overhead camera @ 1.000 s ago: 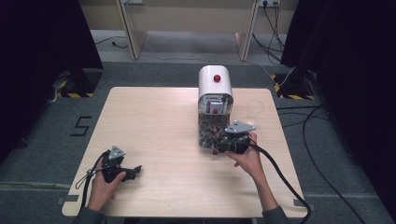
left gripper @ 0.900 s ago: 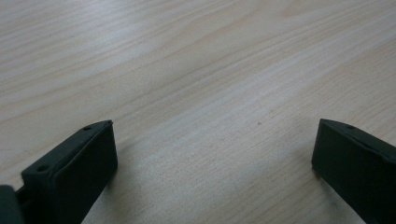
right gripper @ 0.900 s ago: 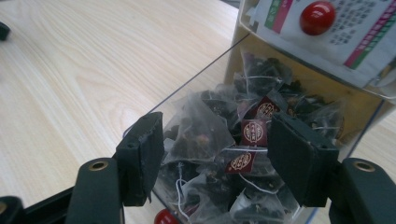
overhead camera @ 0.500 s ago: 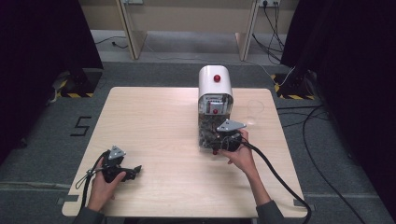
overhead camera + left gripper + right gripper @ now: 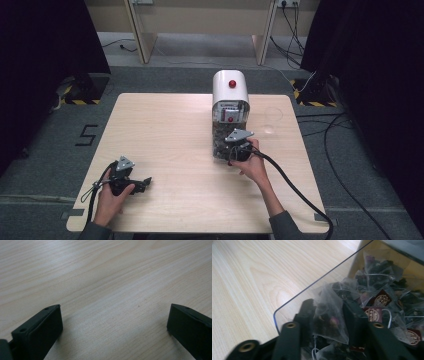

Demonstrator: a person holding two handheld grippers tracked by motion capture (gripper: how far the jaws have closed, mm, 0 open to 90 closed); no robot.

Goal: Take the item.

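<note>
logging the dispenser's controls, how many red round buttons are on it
2. One red button sits on the white dispenser's rounded top; the other is lower, on its front face above the clear bin of tea bags. Others may be hidden on the far sides.

Overhead table [image 5: 165,130] view; two close claw-cams

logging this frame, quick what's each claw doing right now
Left claw: open, holding nothing, over bare table.
Right claw: closed on a tea bag inside the clear container.
</note>
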